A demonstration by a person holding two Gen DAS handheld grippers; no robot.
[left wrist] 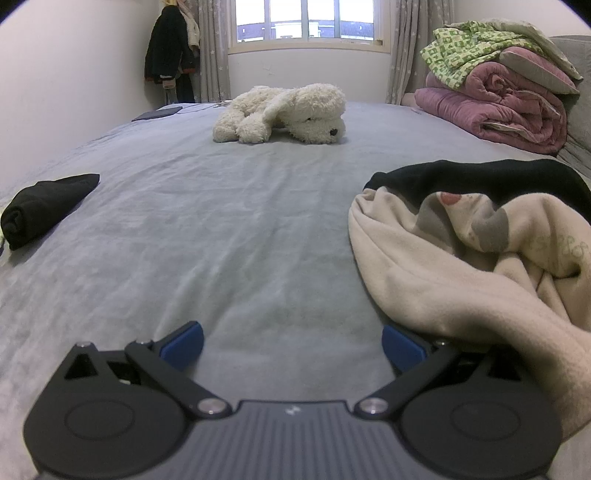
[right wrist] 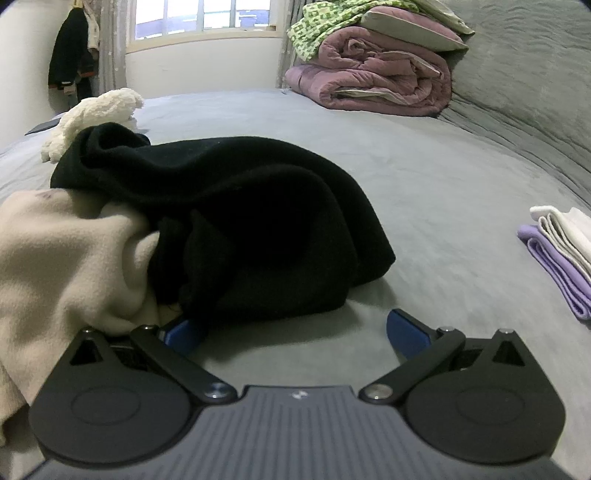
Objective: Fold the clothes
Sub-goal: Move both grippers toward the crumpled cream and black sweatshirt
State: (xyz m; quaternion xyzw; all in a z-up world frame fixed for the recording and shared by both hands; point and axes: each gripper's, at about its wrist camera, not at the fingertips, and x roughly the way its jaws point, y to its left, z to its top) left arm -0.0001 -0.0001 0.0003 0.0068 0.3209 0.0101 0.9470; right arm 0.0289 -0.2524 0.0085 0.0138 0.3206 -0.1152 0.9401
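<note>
Bed [right wrist: 443, 192]: clothes pile [right wrist: 221, 221] touching right hand-held gripper [right wrist: 295, 336].

Both views are taken low over the bed [left wrist: 229, 221], facing the window [left wrist: 306, 18]. The heaped clothes [right wrist: 229, 221] are seen close by in both, as is the plush dog [left wrist: 284, 112].

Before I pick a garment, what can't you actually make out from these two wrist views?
- Beige garment: type unclear; the left view's right edge cuts it off, and the right view's left edge too.
- Black garment: crumpled and too dark to show shape; its near edge hides one blue fingertip of the right gripper.
- Folded black item: cut off by the left view's left edge.
- Folded white and purple stack: cut off by the right view's right edge.
</note>
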